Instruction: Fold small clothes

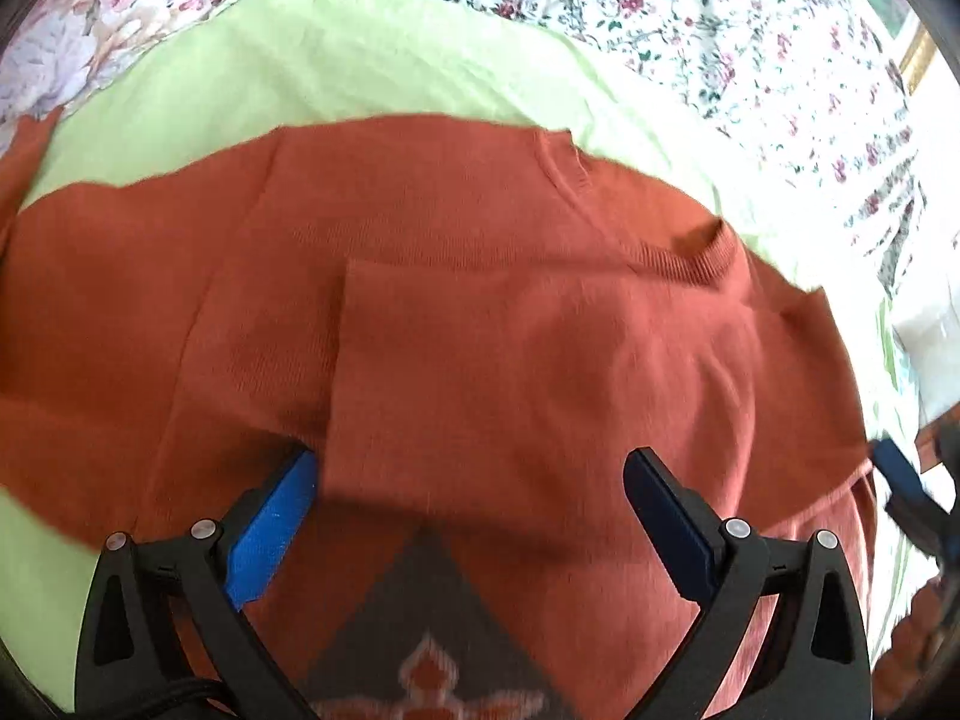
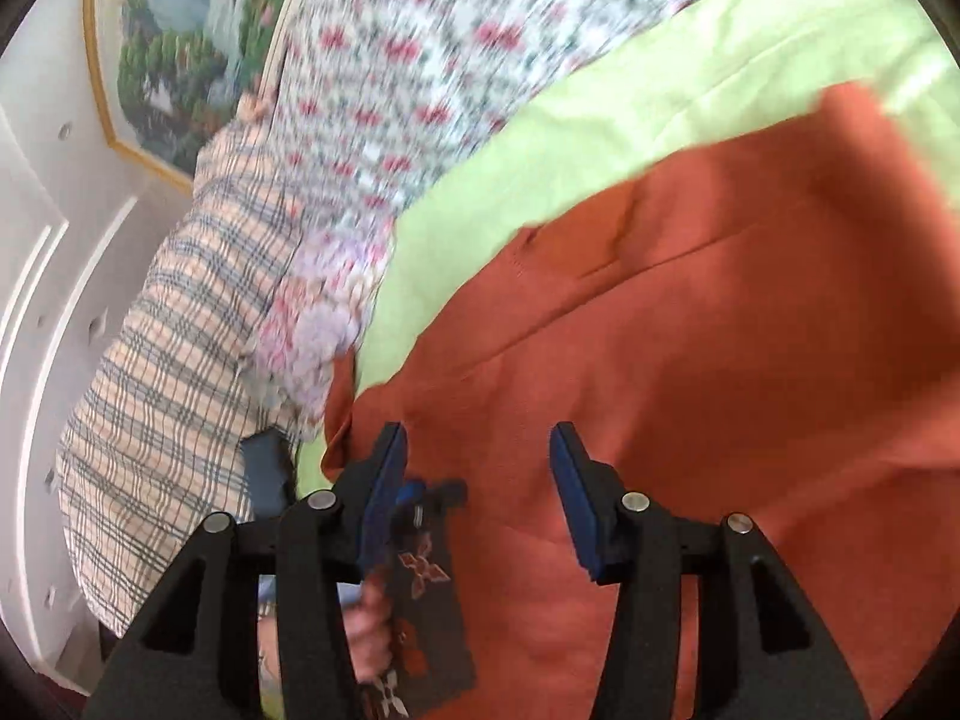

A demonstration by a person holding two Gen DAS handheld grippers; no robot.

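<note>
Across a lime-green sheet [image 1: 336, 66] over a floral bedspread [image 1: 690, 18], rust-orange sweater [image 1: 480, 252] spread flat, ribbed collar [image 1: 696, 258] toward the right, one sleeve [image 1: 510, 372] folded back over the body; left tool [image 1: 468, 510] low over that folded sleeve, blue pads [image 1: 270, 534] wide apart, cloth beneath but nothing pinched; right tool [image 2: 480, 480] above the sweater's edge near the sheet, pads parted, gripping nothing; checked pillow [image 2: 168, 372] off to the left in the right wrist view.
</note>
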